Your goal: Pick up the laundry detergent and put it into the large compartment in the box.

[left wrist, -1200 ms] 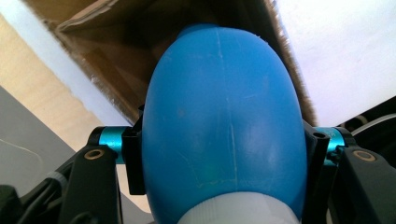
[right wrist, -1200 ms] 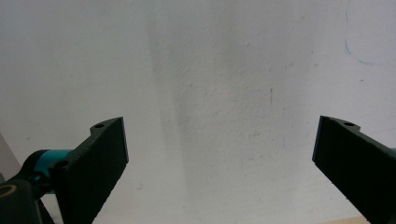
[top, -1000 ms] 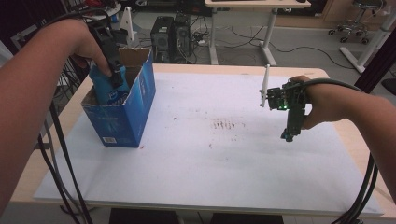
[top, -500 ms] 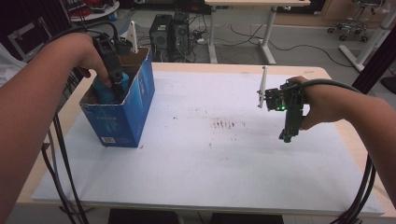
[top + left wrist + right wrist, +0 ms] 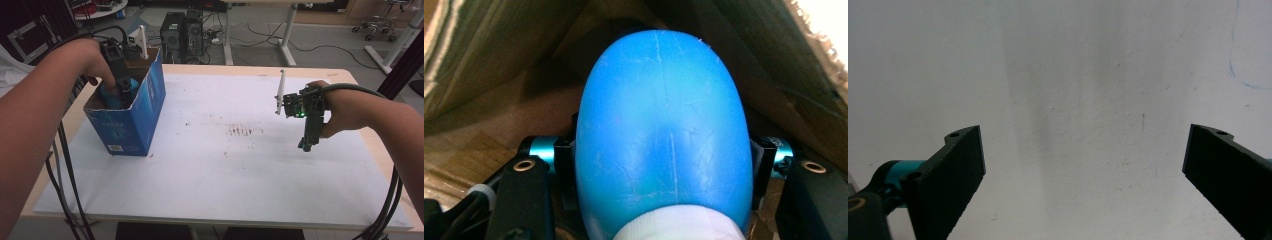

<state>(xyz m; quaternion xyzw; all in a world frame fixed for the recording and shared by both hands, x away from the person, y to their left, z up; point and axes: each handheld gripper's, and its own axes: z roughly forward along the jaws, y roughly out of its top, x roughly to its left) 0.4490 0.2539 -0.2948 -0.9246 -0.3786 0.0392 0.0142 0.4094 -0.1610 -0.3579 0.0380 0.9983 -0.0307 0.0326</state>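
Our left gripper [image 5: 659,165] reaches down into the blue cardboard box [image 5: 135,117], its jaws pinching a smooth blue rounded object [image 5: 659,130] from both sides; a white part shows at that object's near end. In the high view the blue object [image 5: 112,95] sits inside the box, under our left hand [image 5: 92,60]. Well to the right of the box, our right gripper [image 5: 1083,165] hangs above the white table cover [image 5: 225,165], jaws spread wide with nothing between them.
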